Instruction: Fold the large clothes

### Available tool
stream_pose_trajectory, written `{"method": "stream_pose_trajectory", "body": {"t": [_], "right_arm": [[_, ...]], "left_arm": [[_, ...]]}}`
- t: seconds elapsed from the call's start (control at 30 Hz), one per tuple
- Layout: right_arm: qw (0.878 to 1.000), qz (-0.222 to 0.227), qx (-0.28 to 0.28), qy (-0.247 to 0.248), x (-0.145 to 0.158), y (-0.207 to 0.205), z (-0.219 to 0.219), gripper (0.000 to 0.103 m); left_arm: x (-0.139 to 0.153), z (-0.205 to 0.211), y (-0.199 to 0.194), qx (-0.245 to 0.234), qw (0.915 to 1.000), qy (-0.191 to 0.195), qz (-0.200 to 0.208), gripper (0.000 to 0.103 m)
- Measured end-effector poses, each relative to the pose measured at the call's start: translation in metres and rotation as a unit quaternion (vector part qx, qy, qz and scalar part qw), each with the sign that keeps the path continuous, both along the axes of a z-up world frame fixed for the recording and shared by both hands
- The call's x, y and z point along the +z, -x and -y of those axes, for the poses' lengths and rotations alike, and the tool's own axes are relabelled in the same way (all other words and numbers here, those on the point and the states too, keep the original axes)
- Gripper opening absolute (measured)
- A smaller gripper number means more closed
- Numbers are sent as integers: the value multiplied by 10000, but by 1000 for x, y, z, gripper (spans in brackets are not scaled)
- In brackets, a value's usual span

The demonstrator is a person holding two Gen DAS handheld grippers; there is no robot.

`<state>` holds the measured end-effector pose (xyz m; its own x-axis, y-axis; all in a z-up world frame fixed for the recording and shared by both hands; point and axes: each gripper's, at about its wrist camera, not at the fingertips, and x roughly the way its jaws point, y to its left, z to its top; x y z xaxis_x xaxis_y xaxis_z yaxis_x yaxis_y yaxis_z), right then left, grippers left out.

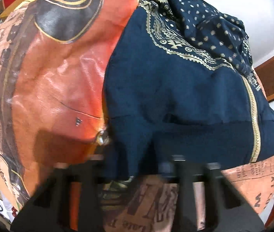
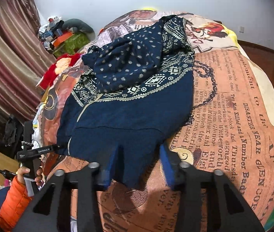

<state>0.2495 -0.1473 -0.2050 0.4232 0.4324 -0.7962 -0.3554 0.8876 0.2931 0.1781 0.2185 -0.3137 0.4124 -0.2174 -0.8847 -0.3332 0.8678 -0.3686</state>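
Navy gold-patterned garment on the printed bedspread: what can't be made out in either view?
- Navy gold-patterned garment: its upper part is bunched, so sleeves are hidden in both views.
- Left tongs: left wrist view, fingertips blurred and covered by the hem.
- Printed bedspread: edges cut off.

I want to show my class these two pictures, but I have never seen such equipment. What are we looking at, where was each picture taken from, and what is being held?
There is no robot: a person carries two hand-held grippers, each with a camera looking along its fingers. One picture comes from each. A navy garment lies on a newspaper-print bedspread. The right hand-held gripper stands open, with the hem between its fingers, unpinched. The left hand-held gripper, held by a hand in an orange sleeve, reaches the garment's corner; whether it grips is unclear.
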Motion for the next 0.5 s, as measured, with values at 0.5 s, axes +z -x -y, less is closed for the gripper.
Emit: {"method": "stream_pose_trajectory", "body": {"t": [0.5], "right_arm": [[9966,695,153,-421,46,-35,-2,5]], "left_arm": [[141,14,-46,-525,9833,-446,1685,7]]}}
